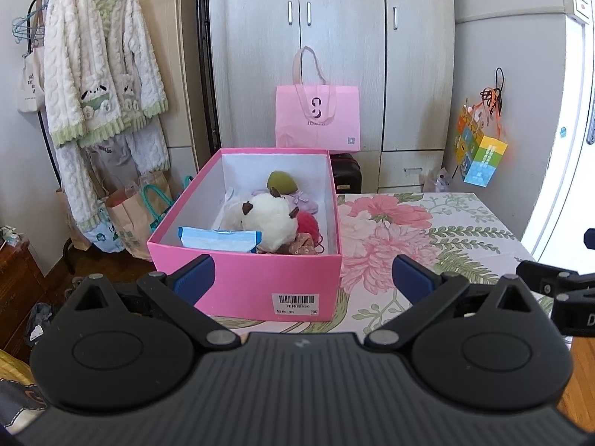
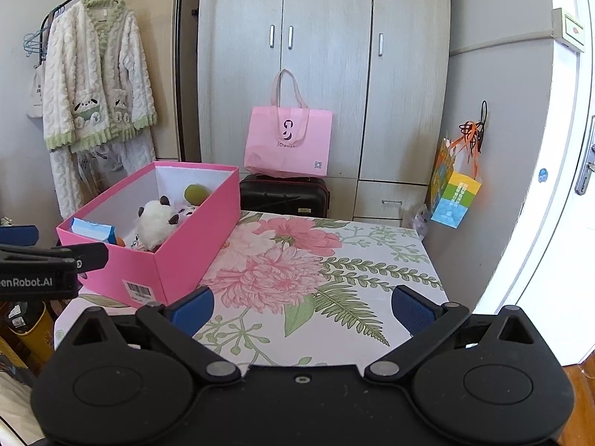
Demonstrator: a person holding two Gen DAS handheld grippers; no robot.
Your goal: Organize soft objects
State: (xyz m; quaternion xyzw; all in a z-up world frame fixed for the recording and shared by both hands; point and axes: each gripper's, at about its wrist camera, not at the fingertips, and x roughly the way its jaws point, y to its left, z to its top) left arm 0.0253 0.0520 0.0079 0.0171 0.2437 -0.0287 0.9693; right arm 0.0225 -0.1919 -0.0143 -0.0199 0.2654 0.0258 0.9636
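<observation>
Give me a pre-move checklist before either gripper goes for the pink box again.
1. Left gripper open and holding nothing: ok.
2. Right gripper open and holding nothing: ok.
3. Pink box upright on the floral tablecloth, top open: ok.
4. White plush, green plush and blue-white packet inside the box: ok.
5. No loose soft objects on the visible tablecloth: ok.
6. Items buried under the white plush identified: cannot tell.

Matt pink cardboard shoebox (image 1: 260, 278), fluffy white plush toy (image 1: 269, 219) inside; smooth printed floral cloth covers the surface (image 2: 334, 278); glossy pink paper bag (image 2: 288, 141).
</observation>
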